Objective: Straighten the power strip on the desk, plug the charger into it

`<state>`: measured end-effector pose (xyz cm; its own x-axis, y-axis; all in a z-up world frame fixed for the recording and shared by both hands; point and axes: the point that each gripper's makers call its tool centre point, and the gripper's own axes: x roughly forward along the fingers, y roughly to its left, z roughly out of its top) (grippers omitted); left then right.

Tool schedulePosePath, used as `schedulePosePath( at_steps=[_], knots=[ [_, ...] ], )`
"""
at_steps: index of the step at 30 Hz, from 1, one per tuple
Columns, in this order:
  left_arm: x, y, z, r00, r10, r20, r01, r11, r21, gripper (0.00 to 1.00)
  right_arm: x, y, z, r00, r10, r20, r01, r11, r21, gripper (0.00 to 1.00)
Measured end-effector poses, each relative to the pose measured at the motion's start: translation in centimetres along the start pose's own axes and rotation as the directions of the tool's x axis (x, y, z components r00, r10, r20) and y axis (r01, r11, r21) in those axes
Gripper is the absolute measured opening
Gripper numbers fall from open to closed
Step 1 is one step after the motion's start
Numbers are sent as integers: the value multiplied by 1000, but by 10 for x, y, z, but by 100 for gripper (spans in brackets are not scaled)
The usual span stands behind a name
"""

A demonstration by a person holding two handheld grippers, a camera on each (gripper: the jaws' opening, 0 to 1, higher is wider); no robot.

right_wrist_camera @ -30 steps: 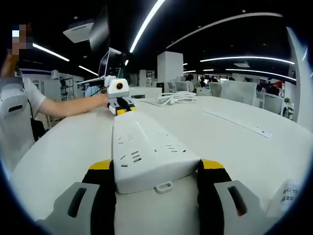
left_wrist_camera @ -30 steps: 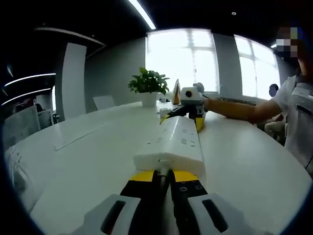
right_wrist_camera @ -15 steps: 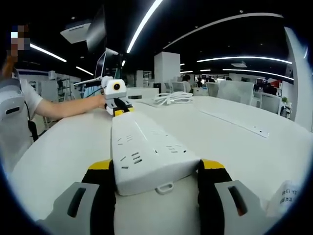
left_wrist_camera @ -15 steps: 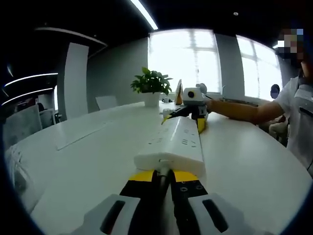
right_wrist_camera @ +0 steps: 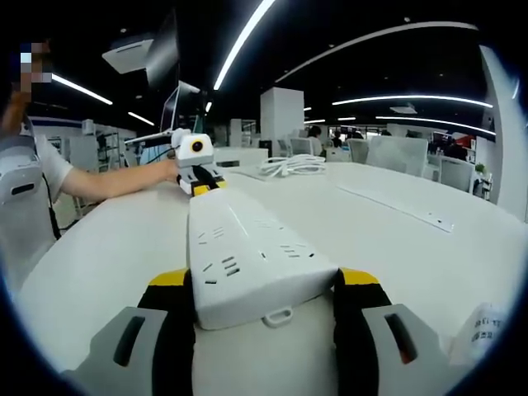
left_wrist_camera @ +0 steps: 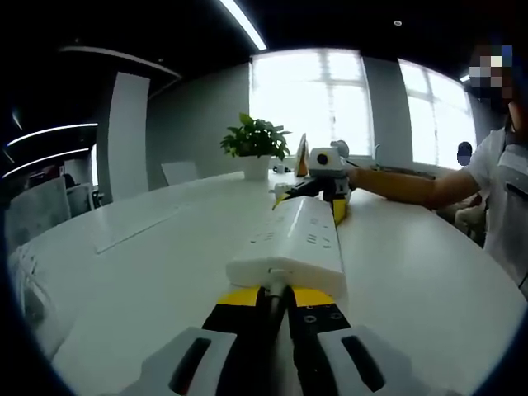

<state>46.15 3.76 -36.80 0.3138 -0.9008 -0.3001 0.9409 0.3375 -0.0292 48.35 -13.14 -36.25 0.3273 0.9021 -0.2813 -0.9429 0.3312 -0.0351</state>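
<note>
Power strip [right_wrist_camera: 247, 252] lies flat on the tabletop [right_wrist_camera: 429, 247], right tongs [right_wrist_camera: 264, 309] clamped across one end, left tongs [left_wrist_camera: 276, 295] pressed closed against the other, probably to square it up.

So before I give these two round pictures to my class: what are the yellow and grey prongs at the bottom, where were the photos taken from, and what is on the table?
A person holds a two-jaw gripper in each hand, each carrying a fisheye camera. The left gripper sits shut against one end of a white power strip. The right gripper straddles the other end, jaws on both sides. Each view shows the other gripper at the far end. The strip lies on a white desk, with a coiled white cable and a potted plant farther off.
</note>
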Motion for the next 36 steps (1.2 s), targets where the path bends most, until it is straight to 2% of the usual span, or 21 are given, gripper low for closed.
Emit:
schedulePosePath(
  at_steps=[21, 36],
  knots=[
    [8, -10, 3, 1000, -17, -6, 17, 1000, 26, 14, -14, 2, -6, 999, 21, -29, -21, 1000, 5, 66],
    [8, -11, 3, 1000, -18, -4, 18, 1000, 19, 14, -14, 1, -6, 999, 22, -27, -22, 1000, 0, 66]
  ],
)
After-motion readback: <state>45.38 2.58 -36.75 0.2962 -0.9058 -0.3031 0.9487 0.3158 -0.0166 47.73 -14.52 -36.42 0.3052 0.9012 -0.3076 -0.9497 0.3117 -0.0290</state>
